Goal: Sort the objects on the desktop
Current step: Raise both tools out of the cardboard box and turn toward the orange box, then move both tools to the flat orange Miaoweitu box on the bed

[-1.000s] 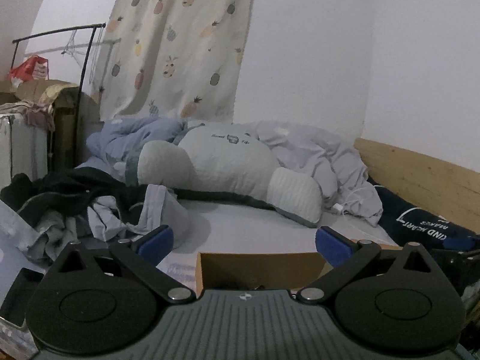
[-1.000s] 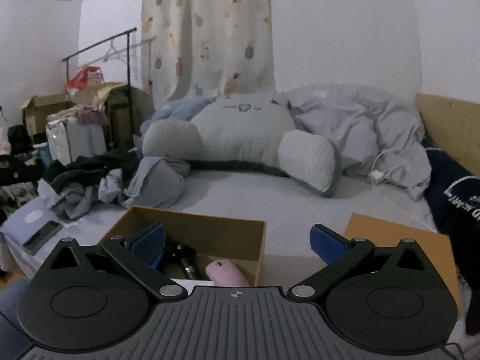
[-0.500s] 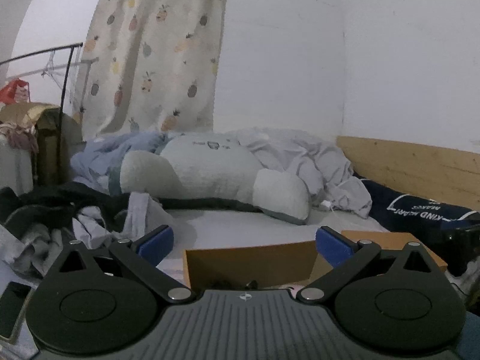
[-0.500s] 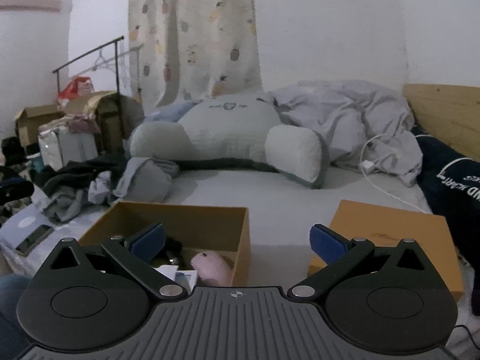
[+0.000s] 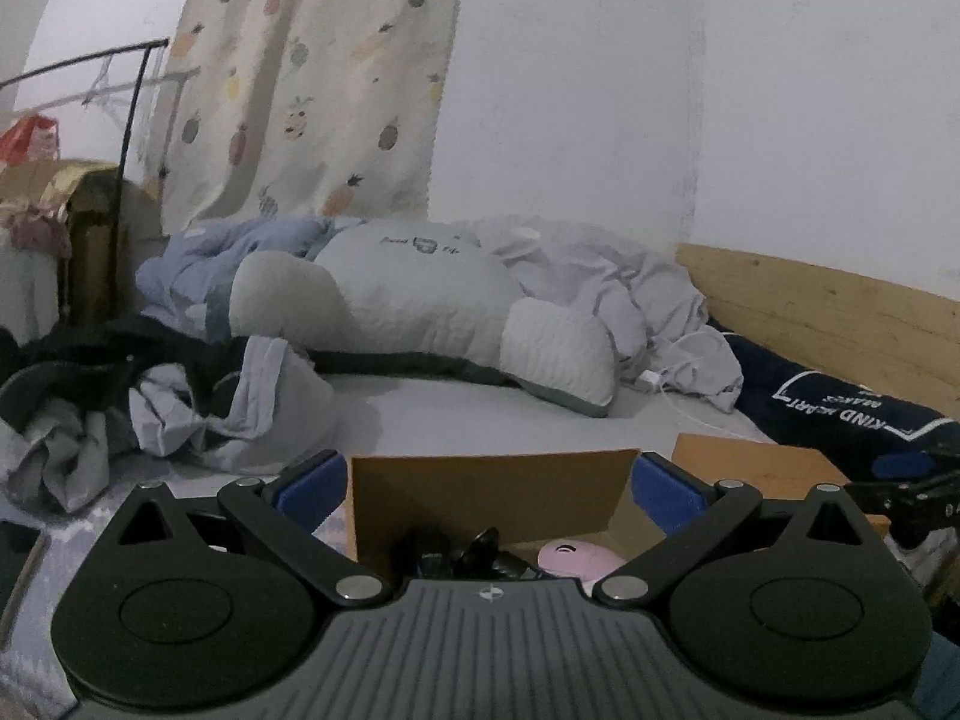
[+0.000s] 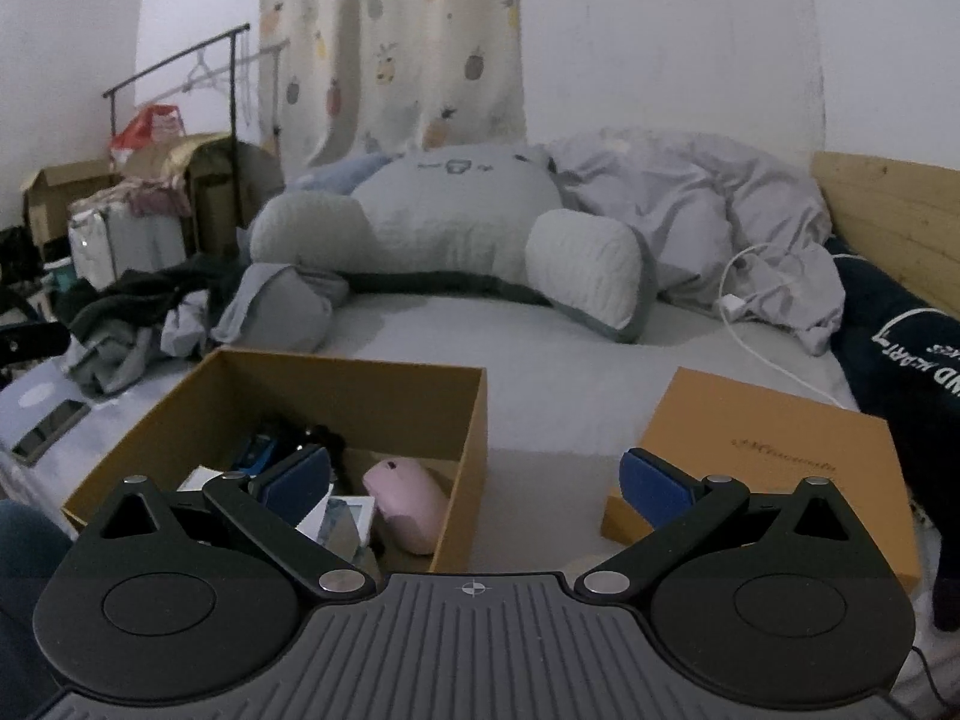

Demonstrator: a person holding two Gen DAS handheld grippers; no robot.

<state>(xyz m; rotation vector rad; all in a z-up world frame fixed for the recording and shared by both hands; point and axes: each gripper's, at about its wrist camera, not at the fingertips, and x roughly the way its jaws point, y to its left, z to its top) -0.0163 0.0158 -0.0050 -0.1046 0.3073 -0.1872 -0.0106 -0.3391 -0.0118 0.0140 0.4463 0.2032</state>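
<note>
An open brown cardboard box (image 6: 360, 384) sits on the bed and holds a pink mouse (image 6: 405, 504), white cards and dark items. Its orange lid (image 6: 756, 456) lies to the right. My right gripper (image 6: 474, 480) is open and empty, above the box's near right corner. In the left wrist view the same box (image 5: 492, 486) shows with the pink mouse (image 5: 570, 555) inside. My left gripper (image 5: 489, 489) is open and empty, just in front of the box. The right gripper shows at the left view's right edge (image 5: 900, 492).
A large grey pillow (image 6: 456, 228) and crumpled bedding (image 6: 690, 198) lie at the back. Clothes (image 6: 150, 312) are piled at the left. A phone (image 6: 51, 429) lies at the left bed edge. A white charger cable (image 6: 762, 300) and a dark garment (image 6: 900, 330) are at the right.
Both grippers have tilted down and moved nearer the box, so more of its inside shows. Both stay open and empty.
</note>
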